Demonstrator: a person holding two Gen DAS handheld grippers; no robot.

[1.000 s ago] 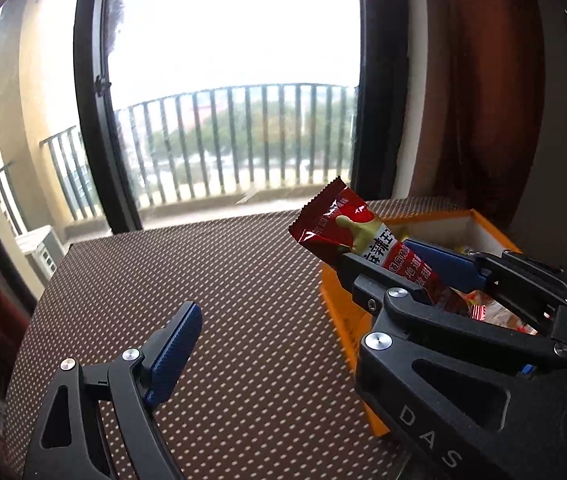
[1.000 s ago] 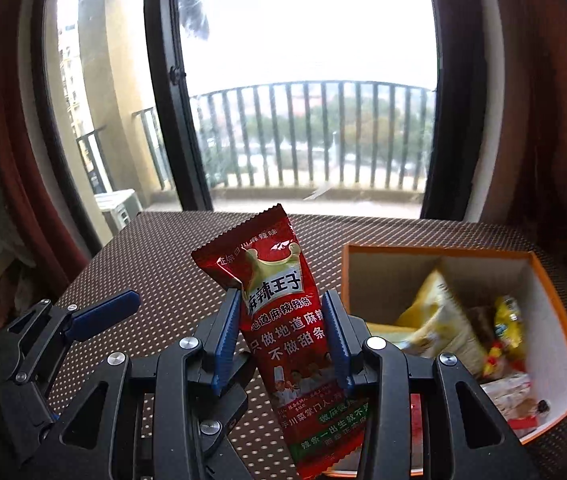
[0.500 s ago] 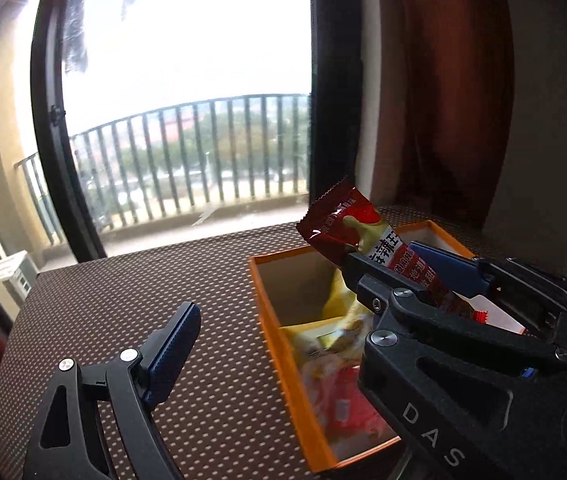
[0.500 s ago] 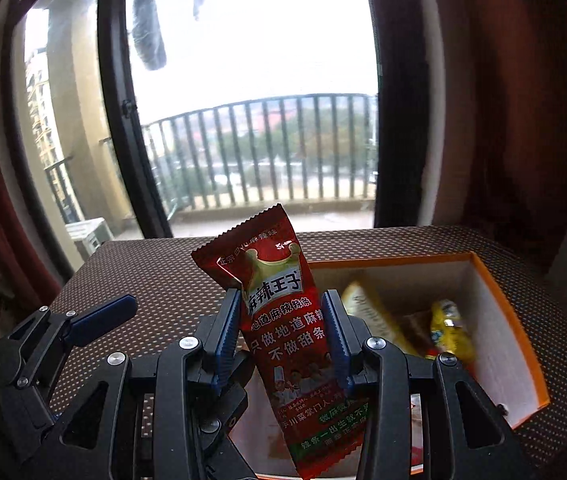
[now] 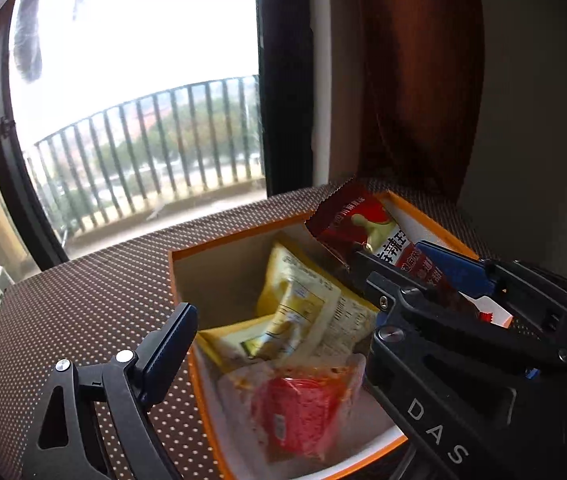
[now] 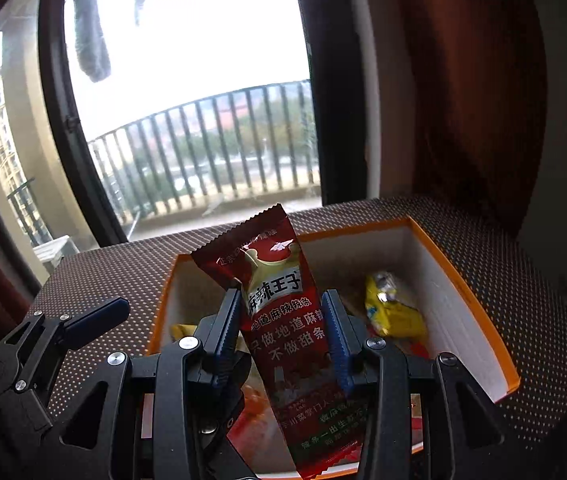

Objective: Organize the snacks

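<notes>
Nearest us, the right gripper clamps a red snack packet between its blue pads, upright above the orange box. Our left gripper, beside the box's near-left corner, has just been opening and holds nothing (only one finger shows). Inside the box lie yellow packets; beyond it stretches the dotted brown tabletop.
</notes>
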